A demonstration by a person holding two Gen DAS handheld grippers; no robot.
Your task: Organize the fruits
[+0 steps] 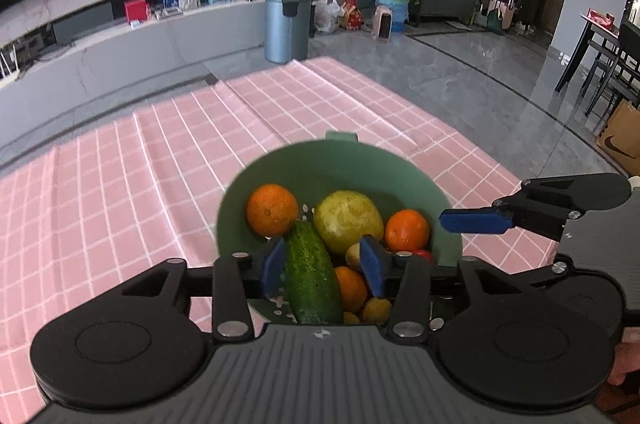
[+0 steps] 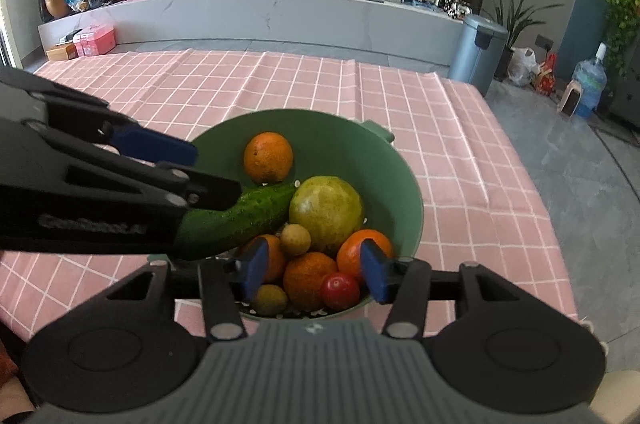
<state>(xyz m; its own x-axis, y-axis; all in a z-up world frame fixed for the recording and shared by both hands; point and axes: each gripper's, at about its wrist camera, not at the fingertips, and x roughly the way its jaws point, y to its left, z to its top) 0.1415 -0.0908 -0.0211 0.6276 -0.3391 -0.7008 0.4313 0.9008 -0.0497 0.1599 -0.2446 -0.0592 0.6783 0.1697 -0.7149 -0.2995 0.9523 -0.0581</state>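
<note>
Left gripper [image 1: 324, 270]: fingers apart, astride the bumpy green cucumber [image 1: 310, 274].
Right gripper [image 2: 314, 270]: fingers apart over the fruit in the green plastic colander [image 2: 404, 179].

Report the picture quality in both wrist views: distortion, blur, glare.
Left wrist view: strong fisheye bending at the edges, dark corners, window glare on the floor, and the bowl is fairly sharp. Right wrist view: same bending, soft blur on the tablecloth and the left tool.
</note>
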